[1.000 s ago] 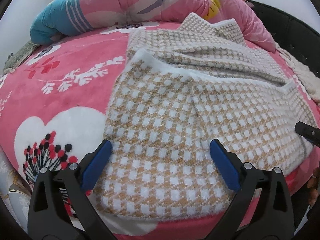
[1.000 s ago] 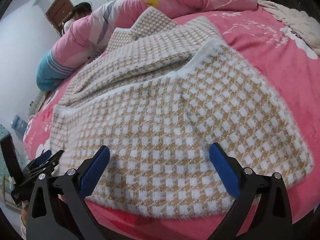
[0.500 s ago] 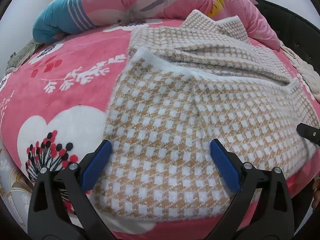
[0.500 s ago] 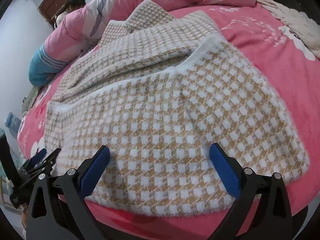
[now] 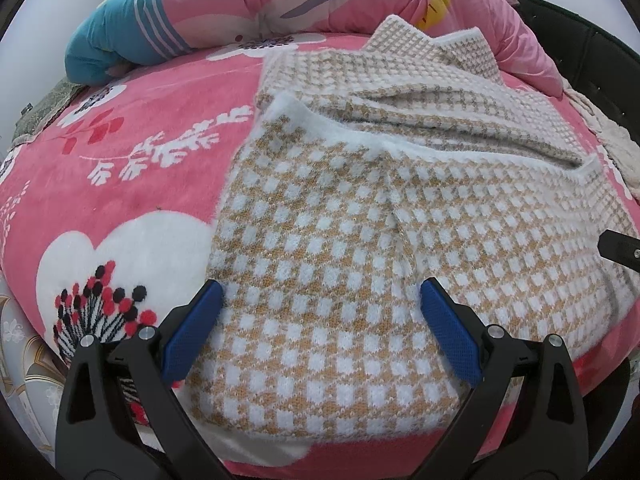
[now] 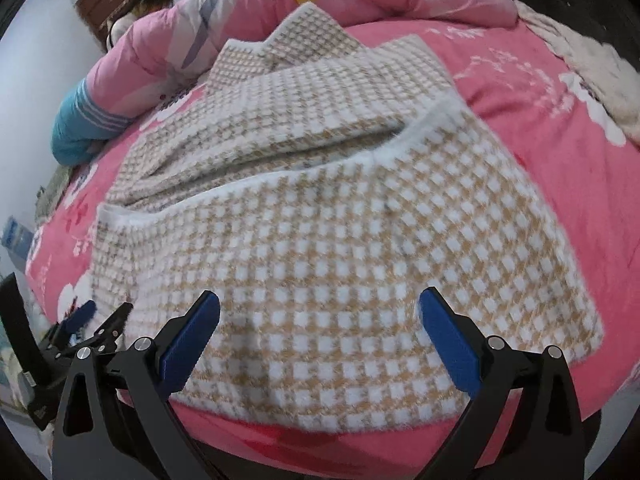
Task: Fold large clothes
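A tan-and-white checked knit garment (image 5: 360,248) lies on the pink bed, its near half folded back over the far half, with a white trimmed edge across the middle. The same garment (image 6: 340,240) fills the right wrist view. My left gripper (image 5: 320,300) hovers open over the garment's near left part, blue pads wide apart with nothing between them. My right gripper (image 6: 320,308) is open above the near hem on the right side. The left gripper (image 6: 92,320) shows at the lower left of the right wrist view. A black tip of the right gripper (image 5: 620,248) shows at the right edge of the left wrist view.
The pink flowered blanket (image 5: 120,160) covers the bed. A pink and blue quilt (image 5: 240,8) is bunched along the far side, and a person (image 6: 140,4) lies beyond it. A cream fuzzy cloth (image 6: 592,60) lies at the far right. The bed edge runs just below both grippers.
Both grippers have moved slightly forward over the garment, so it looks closer and larger. Both stay open. The garment itself has not moved.
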Demonstrator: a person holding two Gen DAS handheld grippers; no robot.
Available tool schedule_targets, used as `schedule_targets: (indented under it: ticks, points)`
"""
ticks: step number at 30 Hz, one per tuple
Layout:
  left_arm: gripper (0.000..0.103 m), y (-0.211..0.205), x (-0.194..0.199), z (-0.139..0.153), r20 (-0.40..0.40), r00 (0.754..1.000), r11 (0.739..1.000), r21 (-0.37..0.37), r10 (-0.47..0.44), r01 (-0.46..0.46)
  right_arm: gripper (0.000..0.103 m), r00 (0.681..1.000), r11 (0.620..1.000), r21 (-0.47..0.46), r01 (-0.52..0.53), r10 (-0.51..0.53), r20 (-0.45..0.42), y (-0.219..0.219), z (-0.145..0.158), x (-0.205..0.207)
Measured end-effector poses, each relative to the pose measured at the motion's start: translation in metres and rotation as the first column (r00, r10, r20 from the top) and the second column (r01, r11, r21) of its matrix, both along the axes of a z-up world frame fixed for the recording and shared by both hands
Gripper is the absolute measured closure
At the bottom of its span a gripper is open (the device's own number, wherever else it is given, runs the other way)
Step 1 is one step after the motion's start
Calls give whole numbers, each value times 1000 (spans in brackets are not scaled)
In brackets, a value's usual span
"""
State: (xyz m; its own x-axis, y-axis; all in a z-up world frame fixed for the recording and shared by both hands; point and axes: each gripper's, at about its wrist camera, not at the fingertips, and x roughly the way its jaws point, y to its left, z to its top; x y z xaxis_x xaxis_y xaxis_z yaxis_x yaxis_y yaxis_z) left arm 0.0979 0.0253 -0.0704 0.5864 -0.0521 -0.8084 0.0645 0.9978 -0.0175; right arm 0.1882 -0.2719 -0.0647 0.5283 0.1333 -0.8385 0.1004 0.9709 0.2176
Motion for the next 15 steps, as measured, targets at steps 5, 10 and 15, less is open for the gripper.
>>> schedule_targets:
  ticks: [5,10,15]
  points:
    - [8,0,1,-1,-6,1000,1000,4,-2,2,6,1000,999,-16,-31,31,4,8,8,6]
    - [8,-1,0,0,-1,1000,1000,3,-2,2,6,997,995,-75,-67,70,39,21,27,5]
    - [8,0,0,-1,5,1000,1000,12,-8,8,6,993,992,-35,-117,118,13,35,19,18]
